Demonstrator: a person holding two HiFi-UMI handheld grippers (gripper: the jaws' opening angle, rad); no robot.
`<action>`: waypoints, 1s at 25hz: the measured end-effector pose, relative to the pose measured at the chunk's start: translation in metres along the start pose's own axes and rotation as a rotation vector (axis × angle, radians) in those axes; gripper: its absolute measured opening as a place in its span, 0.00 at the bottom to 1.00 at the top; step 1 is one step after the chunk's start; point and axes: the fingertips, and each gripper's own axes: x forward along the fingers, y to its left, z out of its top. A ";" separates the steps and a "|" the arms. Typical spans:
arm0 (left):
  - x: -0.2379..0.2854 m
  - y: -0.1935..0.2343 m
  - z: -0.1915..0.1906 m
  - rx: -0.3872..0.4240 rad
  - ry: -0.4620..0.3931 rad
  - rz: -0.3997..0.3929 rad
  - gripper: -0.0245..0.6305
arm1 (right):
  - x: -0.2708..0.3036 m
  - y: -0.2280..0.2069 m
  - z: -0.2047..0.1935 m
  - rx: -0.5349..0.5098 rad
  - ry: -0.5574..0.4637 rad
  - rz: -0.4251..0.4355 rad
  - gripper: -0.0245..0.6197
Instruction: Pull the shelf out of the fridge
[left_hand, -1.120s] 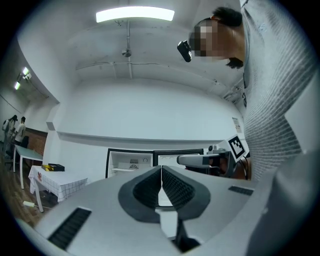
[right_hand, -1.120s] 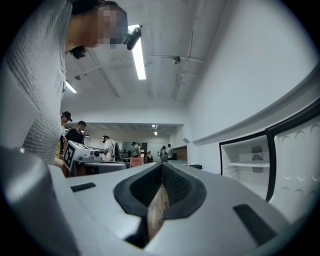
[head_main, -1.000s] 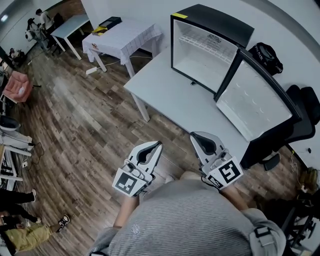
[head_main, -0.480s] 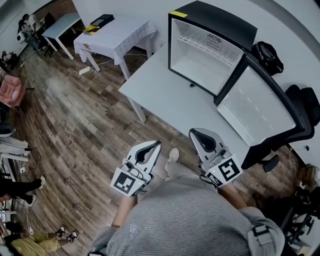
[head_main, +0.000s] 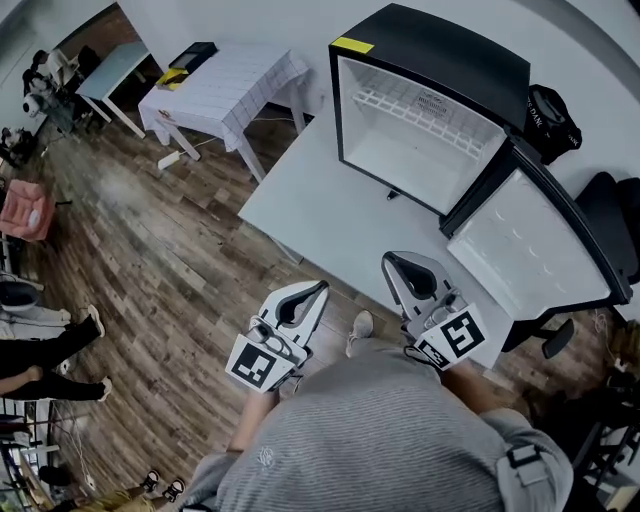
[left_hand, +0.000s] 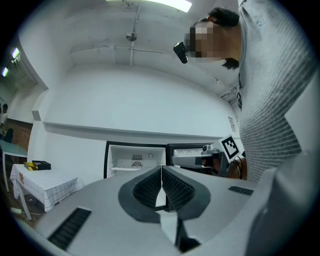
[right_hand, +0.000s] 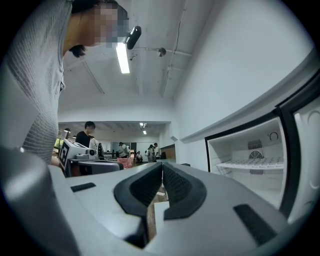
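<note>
Facing the open fridge (head_main: 440, 62), you hold left gripper (head_main: 319, 287) and right gripper (head_main: 389, 259) clenched and empty at the table's (head_main: 320, 200) near edge; shelf (head_main: 420, 108) sits inside.

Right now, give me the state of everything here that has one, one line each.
fridge, upright on the table, open.
fridge door, swung wide open.
shelf, inside the fridge, in its upper part, not pulled out.
left gripper, shut, nothing between the jaws.
right gripper, shut, nothing between the jaws.
</note>
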 end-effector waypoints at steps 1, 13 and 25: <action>0.009 0.007 -0.001 0.000 0.005 -0.012 0.06 | 0.005 -0.008 0.000 0.002 -0.001 -0.010 0.06; 0.107 0.051 0.000 0.019 0.010 -0.182 0.06 | 0.025 -0.093 0.002 0.002 -0.010 -0.157 0.06; 0.167 0.041 -0.005 0.021 0.003 -0.432 0.06 | 0.007 -0.122 0.005 -0.034 -0.008 -0.380 0.06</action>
